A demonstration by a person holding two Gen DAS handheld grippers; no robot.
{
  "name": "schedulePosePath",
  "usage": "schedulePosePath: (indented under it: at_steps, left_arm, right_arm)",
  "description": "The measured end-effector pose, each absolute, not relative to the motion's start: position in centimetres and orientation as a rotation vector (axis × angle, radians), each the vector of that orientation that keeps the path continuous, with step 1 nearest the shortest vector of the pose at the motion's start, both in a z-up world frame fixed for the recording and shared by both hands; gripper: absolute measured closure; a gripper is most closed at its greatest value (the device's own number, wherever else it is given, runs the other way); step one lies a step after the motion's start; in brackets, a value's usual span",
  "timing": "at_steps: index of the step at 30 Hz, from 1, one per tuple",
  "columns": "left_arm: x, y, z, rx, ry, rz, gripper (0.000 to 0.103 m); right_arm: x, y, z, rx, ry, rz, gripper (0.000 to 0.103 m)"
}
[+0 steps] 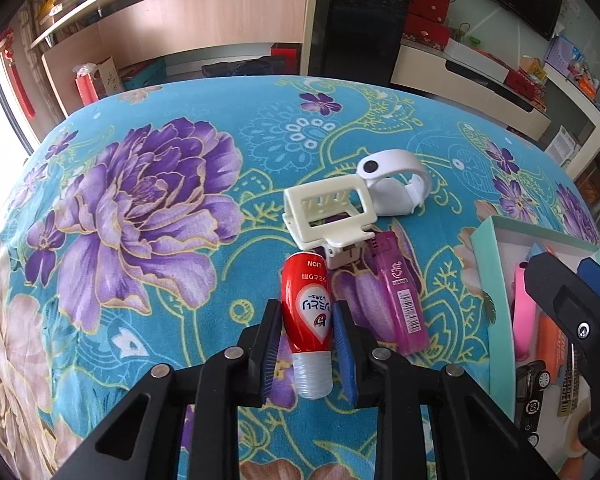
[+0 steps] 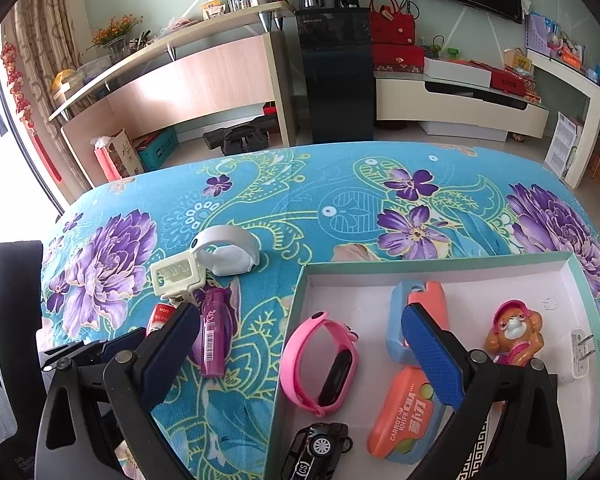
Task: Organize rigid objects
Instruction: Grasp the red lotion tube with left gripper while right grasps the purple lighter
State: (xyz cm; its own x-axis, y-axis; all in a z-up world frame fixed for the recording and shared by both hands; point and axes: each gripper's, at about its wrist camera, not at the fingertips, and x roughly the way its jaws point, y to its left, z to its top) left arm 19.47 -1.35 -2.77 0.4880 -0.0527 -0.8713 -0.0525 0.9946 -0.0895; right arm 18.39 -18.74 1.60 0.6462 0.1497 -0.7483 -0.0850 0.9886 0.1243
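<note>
The left gripper [image 1: 306,340] is straddling a glossy red plastic tube [image 1: 309,312] with a ribbed clear cap, its blue ridged pads standing close on either side; whether they are pressing it cannot be told. The tube is lying on a fuzzy teal blanket [image 1: 140,200] printed with purple flowers. Just right of it a translucent purple lighter [image 1: 400,296] is lying lengthwise, and just beyond both a cream plastic clip [image 1: 328,216] is resting, with a smooth white watch band [image 1: 396,184] curling behind it. The right gripper [image 2: 296,356] is hovering with fingers wide apart over the near left corner of a shallow mint-edged box [image 2: 432,266]. Only its camera is showing the box's contents in full: a pink wristband [image 2: 320,364], a black toy car [image 2: 320,450], an orange carrot-shaped knife [image 2: 406,416], a dog figurine [image 2: 514,332] and a white charger [image 2: 578,354].
</note>
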Motion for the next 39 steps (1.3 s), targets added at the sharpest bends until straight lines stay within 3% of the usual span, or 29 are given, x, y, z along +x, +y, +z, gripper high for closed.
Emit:
schedulePosePath:
  at_steps: [8, 15, 18, 20, 22, 31, 39]
  left_arm:
    - [19.1, 2.3, -2.8, -0.163, 1.058, 0.091, 0.075]
    - [18.8, 4.5, -2.8, -0.195, 1.053, 0.148, 0.075]
    - [18.7, 5.2, -2.8, -0.212, 1.051, 0.161, 0.075]
    - [18.6, 5.5, -2.8, -0.221, 1.05, 0.166, 0.075]
    - [18.5, 5.7, -2.9, -0.229, 1.05, 0.166, 0.075]
    - [18.9, 6.1, -3.7, -0.241, 1.071, 0.166, 0.075]
    - [19.1, 6.2, -3.9, -0.242, 1.065, 0.166, 0.075]
  right_arm:
    - [18.3, -17.0, 1.7, 0.06, 0.843, 0.201, 0.005]
    - [18.3, -14.4, 1.4, 0.008, 0.844, 0.271, 0.026]
    - [18.5, -13.7, 1.0, 0.011, 0.857, 0.295, 0.041]
    - [18.8, -13.2, 0.3, 0.004, 0.881, 0.302, 0.042]
    - [19.1, -12.6, -0.4, -0.015, 0.905, 0.307, 0.05]
    - [19.8, -10.7, -2.6, -0.067, 0.966, 0.322, 0.067]
    - [20.3, -10.2, -3.6, -0.085, 1.005, 0.299, 0.073]
